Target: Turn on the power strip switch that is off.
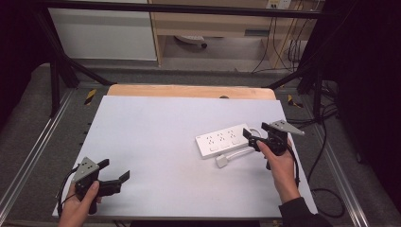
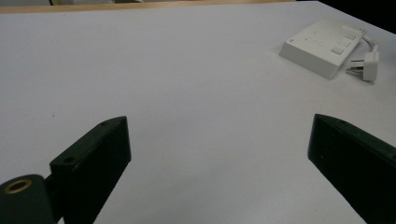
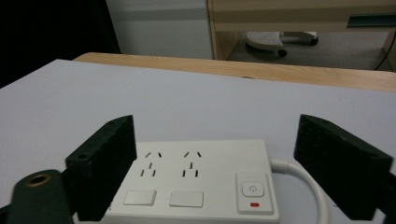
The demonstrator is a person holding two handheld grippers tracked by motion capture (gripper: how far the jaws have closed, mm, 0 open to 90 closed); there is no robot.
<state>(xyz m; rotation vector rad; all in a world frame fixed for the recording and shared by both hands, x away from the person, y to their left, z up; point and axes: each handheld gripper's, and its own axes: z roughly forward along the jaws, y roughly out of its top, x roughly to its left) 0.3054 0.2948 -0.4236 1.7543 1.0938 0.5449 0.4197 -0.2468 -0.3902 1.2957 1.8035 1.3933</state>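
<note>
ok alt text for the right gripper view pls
A white power strip lies between the right tool's two open black jaws, on a pale table. Its power button and white cable sit at the right end.

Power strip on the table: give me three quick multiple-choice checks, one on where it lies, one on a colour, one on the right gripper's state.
1. Where does the power strip lie on the table?
A. right half, just ahead of the right gripper
B. left half, beside the left gripper
C. at the far left corner

2. What colour is the small mark under its power button?
A. green
B. red
C. blue

3. How does the right gripper stand to the strip?
A. shut tight on the cable
B. jaws apart, one on each side of the strip's end, not pressing
C. resting far from the strip

Answers: 1 A, the high view shows it right of centre by that hand. 2 B, the right gripper view shows a red bar. 3 B, gaps show between both jaws and the strip.
</note>
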